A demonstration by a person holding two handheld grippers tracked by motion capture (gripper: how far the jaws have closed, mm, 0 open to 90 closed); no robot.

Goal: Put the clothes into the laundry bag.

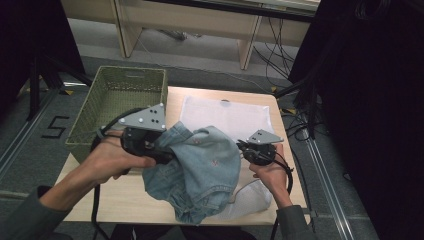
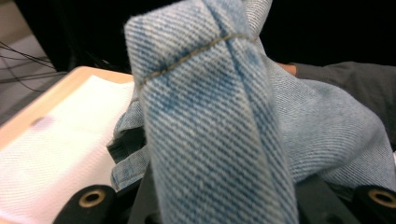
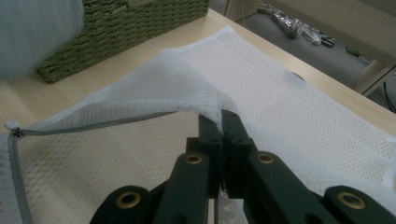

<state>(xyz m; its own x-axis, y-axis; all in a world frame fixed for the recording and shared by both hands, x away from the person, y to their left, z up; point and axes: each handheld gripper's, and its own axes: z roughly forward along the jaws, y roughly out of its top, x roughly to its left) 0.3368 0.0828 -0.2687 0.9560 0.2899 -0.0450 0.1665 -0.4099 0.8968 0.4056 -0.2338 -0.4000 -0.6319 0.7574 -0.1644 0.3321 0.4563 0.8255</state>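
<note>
Two grips at once: my left gripper (image 1: 167, 156) clamps a fold of the faded blue denim garment (image 1: 202, 170), my right gripper (image 3: 223, 122) is pinched shut on the white mesh laundry bag's (image 3: 299, 116) opening edge. Risk: the mesh slips out and the mouth collapses, or the denim snags the zipper. The denim hangs between both jaws, long axis running down towards me, bulk crumpled over the bag.
</note>
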